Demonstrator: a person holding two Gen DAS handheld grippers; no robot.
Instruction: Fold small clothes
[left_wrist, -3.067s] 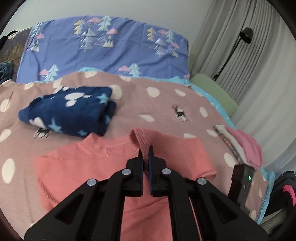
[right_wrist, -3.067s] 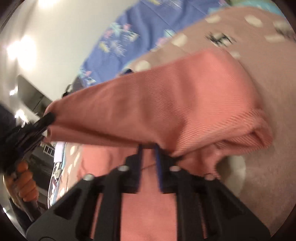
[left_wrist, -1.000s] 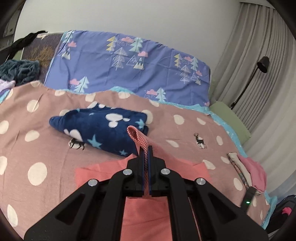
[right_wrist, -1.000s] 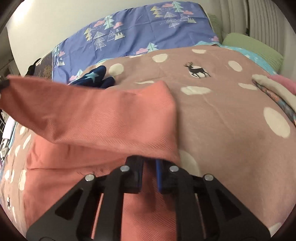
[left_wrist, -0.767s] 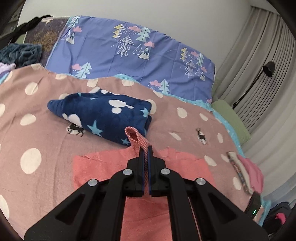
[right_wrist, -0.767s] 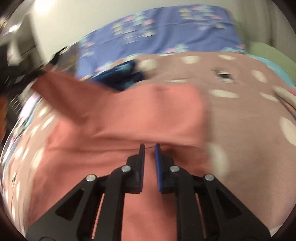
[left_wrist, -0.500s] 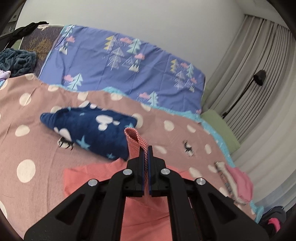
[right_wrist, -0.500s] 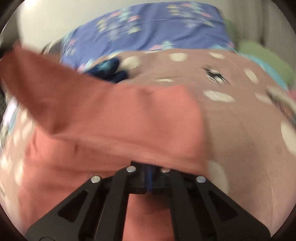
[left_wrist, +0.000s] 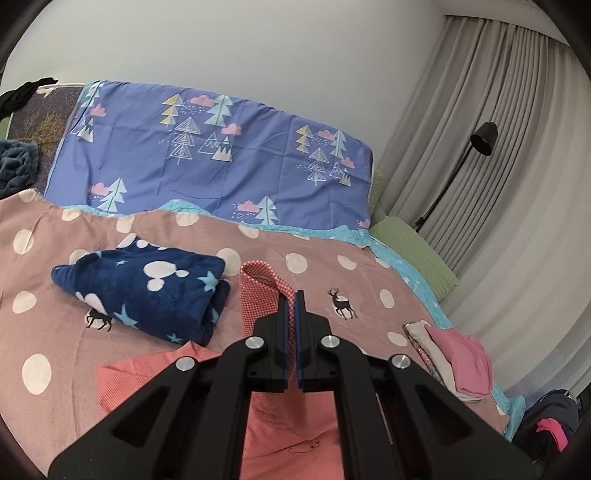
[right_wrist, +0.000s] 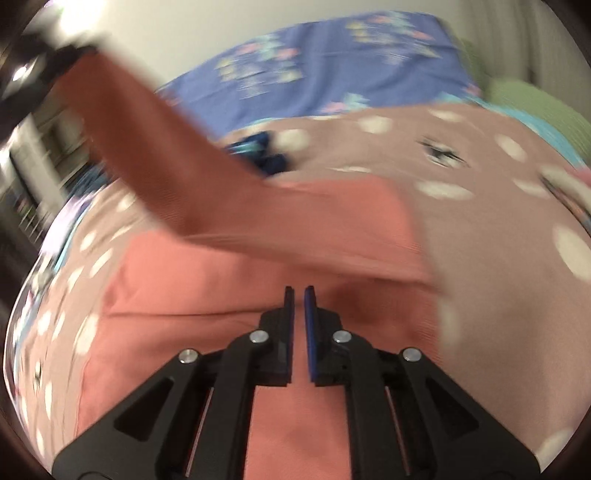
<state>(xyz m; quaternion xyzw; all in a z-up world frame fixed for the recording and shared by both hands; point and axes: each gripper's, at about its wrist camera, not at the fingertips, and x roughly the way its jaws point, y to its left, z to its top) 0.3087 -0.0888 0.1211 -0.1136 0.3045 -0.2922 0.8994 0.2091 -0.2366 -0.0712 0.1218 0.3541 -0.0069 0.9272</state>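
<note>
Coral shirt (left_wrist: 291, 435) spread on bed (left_wrist: 44, 325), one edge clamped in left gripper (left_wrist: 290, 314) and lifted. Right gripper (right_wrist: 299, 317) opening, empty, above shirt. Folded navy blanket (left_wrist: 147, 291) at 10 o'clock.

The right tongs (right_wrist: 299, 295) have let go of the coral shirt (right_wrist: 229, 295), jaws now opening.

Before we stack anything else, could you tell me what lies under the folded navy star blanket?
The navy blanket rests on the polka-dot bedspread; a printed deer shows beside its near edge. What lies beneath the blanket is covered.
</note>
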